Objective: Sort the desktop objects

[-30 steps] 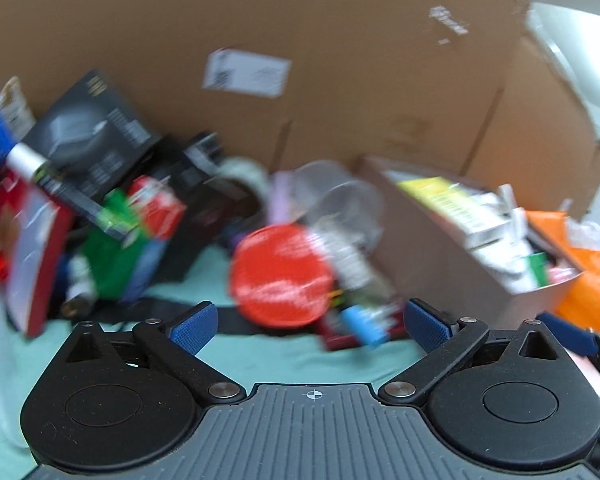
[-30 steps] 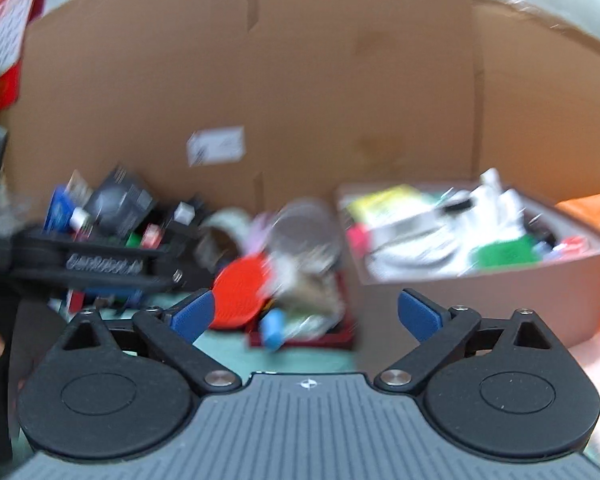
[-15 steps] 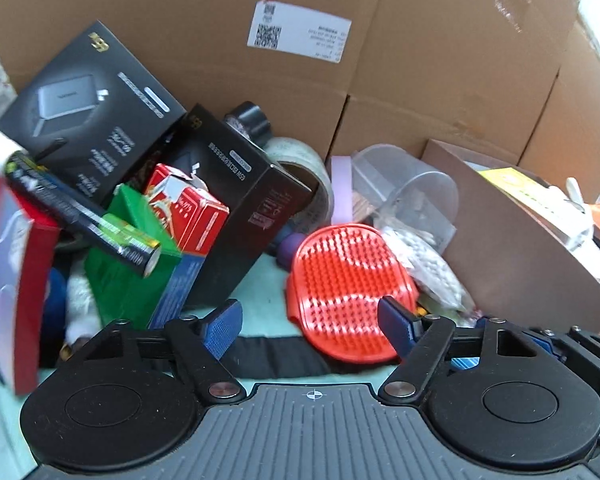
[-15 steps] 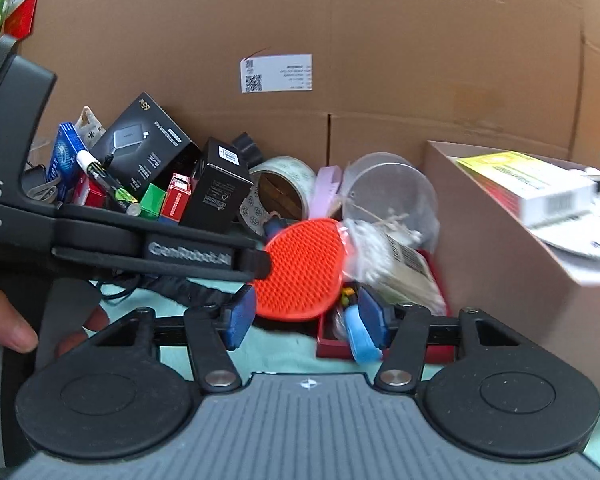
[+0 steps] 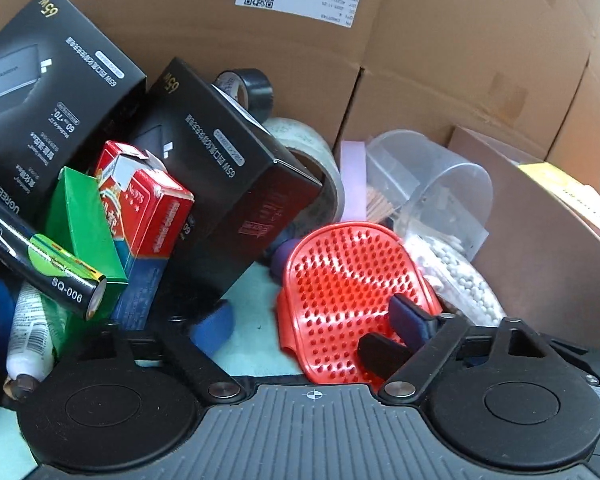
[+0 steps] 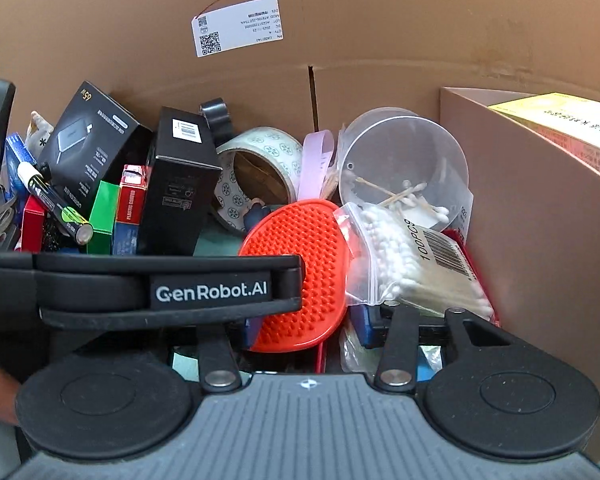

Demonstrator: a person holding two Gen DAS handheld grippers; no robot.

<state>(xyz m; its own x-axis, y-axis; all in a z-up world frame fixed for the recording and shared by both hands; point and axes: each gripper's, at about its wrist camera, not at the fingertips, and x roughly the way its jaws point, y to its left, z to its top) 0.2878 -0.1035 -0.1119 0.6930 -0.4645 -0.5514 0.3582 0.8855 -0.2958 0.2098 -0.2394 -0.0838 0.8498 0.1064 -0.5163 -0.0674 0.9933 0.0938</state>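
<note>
A red studded brush stands on edge in a heap of desk items; it also shows in the right wrist view. My left gripper is open, its left pad on the mat and its right pad in front of the brush's studded face. My right gripper straddles the brush's lower part, one blue pad right of it, the other half hidden behind the left gripper's body. Whether the pads press the brush I cannot tell.
Black charger boxes, red and green cartons, a marker and tape rolls crowd the left. A clear cup and a bag of cotton swabs lie right. A brown box wall stands far right. Cardboard backs everything.
Both grippers have moved forward into the heap. The right gripper's pads have come round the red brush, and the left gripper's right pad now overlaps its face.
</note>
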